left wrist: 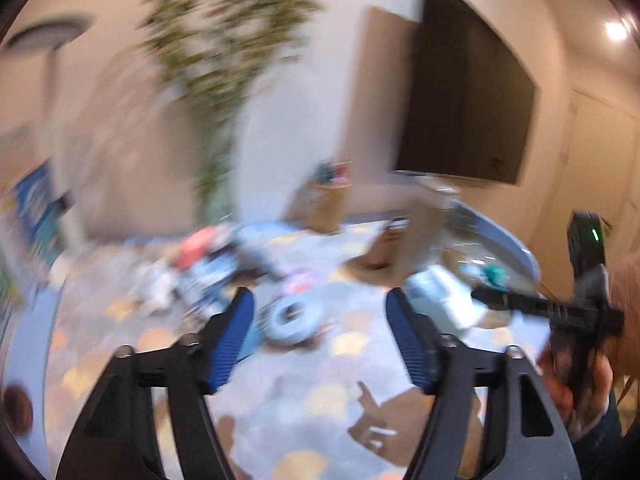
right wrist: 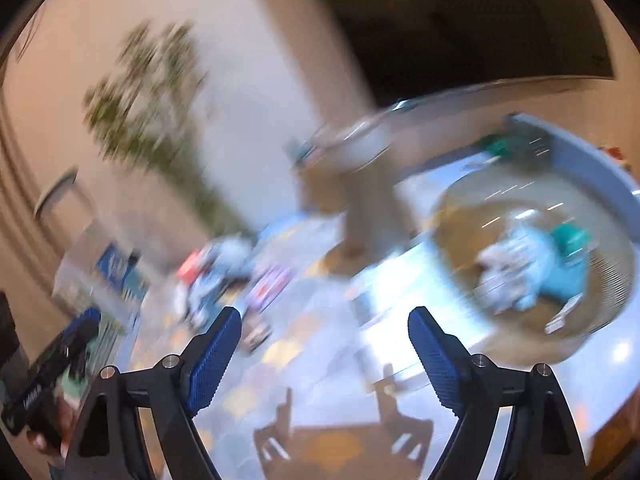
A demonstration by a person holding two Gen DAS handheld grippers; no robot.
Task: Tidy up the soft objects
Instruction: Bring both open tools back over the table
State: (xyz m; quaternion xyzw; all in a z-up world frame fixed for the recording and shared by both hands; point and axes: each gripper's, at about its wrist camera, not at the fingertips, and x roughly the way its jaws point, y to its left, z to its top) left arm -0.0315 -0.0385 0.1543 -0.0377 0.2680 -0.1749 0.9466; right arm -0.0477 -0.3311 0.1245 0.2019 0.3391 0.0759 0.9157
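Note:
Both views are heavily blurred. My left gripper (left wrist: pixel 319 300) is open with nothing between its blue pads, above a patterned rug (left wrist: pixel 344 364). On the rug ahead lie a heap of soft toys (left wrist: pixel 208 264), a pale blue ring-shaped thing (left wrist: pixel 294 316) and a white and pale blue soft thing (left wrist: pixel 440 300). My right gripper (right wrist: pixel 325 316) is open and empty too. To its right stands a round woven basket (right wrist: pixel 612 280) with pale blue and teal soft things (right wrist: pixel 532 268) inside. Each gripper shows at the edge of the other's view: the right gripper (left wrist: pixel 492 296) and the left gripper (right wrist: pixel 80 332).
A tall leafy plant (left wrist: pixel 224 80) and a floor lamp (left wrist: pixel 52 92) stand by the far wall. A dark screen (left wrist: pixel 468 96) hangs on the wall, with a cardboard box (left wrist: pixel 328 204) below it. A brown post (right wrist: pixel 368 216) rises from the rug. Blue packaging (left wrist: pixel 36 208) sits at the left.

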